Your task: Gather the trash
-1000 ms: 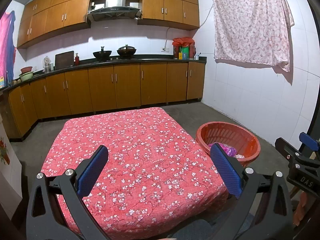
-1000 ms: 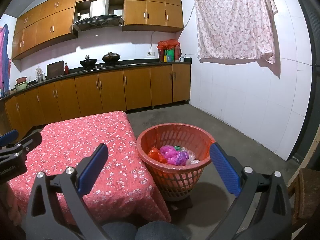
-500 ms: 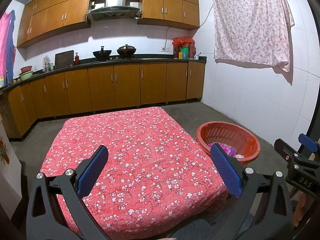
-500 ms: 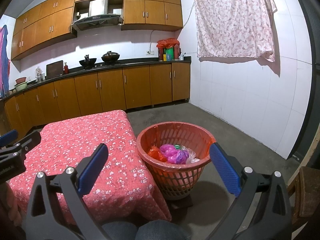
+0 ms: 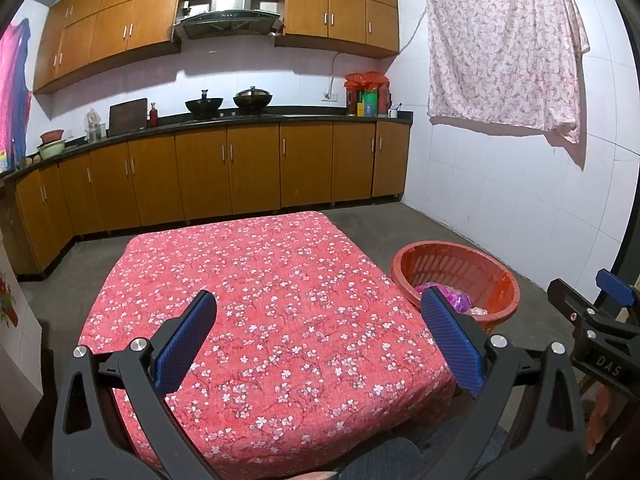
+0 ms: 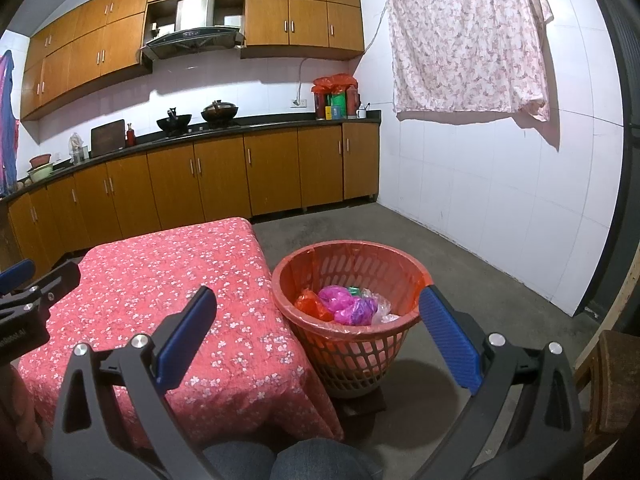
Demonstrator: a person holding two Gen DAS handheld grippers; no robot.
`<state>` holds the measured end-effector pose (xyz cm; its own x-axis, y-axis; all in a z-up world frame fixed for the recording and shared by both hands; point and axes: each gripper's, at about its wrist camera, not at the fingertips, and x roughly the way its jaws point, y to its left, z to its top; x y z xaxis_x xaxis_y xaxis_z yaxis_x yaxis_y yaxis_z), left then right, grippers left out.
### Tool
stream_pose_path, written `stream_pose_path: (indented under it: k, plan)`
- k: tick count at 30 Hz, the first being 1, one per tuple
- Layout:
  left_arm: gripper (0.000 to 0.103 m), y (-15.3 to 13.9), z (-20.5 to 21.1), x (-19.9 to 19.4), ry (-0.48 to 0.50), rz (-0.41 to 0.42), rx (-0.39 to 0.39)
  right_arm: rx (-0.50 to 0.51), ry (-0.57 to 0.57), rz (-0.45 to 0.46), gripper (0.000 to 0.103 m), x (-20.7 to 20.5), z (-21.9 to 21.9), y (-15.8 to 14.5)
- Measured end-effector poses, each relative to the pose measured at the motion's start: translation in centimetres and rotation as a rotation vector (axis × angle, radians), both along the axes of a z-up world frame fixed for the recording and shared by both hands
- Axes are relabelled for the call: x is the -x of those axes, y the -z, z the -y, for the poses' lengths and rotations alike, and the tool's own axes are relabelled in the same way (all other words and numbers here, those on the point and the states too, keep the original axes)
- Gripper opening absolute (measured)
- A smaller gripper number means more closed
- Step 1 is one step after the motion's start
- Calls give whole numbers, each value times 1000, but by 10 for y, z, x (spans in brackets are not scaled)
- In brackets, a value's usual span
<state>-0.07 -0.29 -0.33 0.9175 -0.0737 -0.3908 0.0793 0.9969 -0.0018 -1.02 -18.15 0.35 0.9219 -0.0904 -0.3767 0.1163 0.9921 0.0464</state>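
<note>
An orange plastic basket [image 6: 416, 276] [image 5: 500, 276] stands on the floor at the right side of a low table under a red flowered cloth [image 5: 260, 280] [image 6: 160, 280]. Inside the basket lie crumpled pink, purple, orange and clear plastic bags [image 6: 348, 304] [image 5: 452, 298]. My left gripper [image 5: 320, 336] hangs open over the near part of the cloth, nothing between its blue pads. My right gripper [image 6: 318, 334] is open too, held in front of the basket, its fingers empty. Each gripper shows at the edge of the other's view.
Wooden kitchen cabinets [image 5: 224, 168] and a dark counter with woks run along the far wall. A flowered sheet [image 5: 504, 44] hangs on the white tiled right wall. Grey concrete floor [image 6: 460, 248] lies beyond the basket. A wooden stool [image 6: 612, 364] is at the right; the person's knees [image 6: 280, 460] are below.
Almost nothing differs; both grippers stay open and hold their places with only a slight drift of the views.
</note>
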Motion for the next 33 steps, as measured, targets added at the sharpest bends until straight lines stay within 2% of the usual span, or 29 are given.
stream_pose_path:
  k: [33]
  plan:
    - [101, 5, 5, 2, -10, -9, 0, -6, 0, -4, 99, 0, 1, 3]
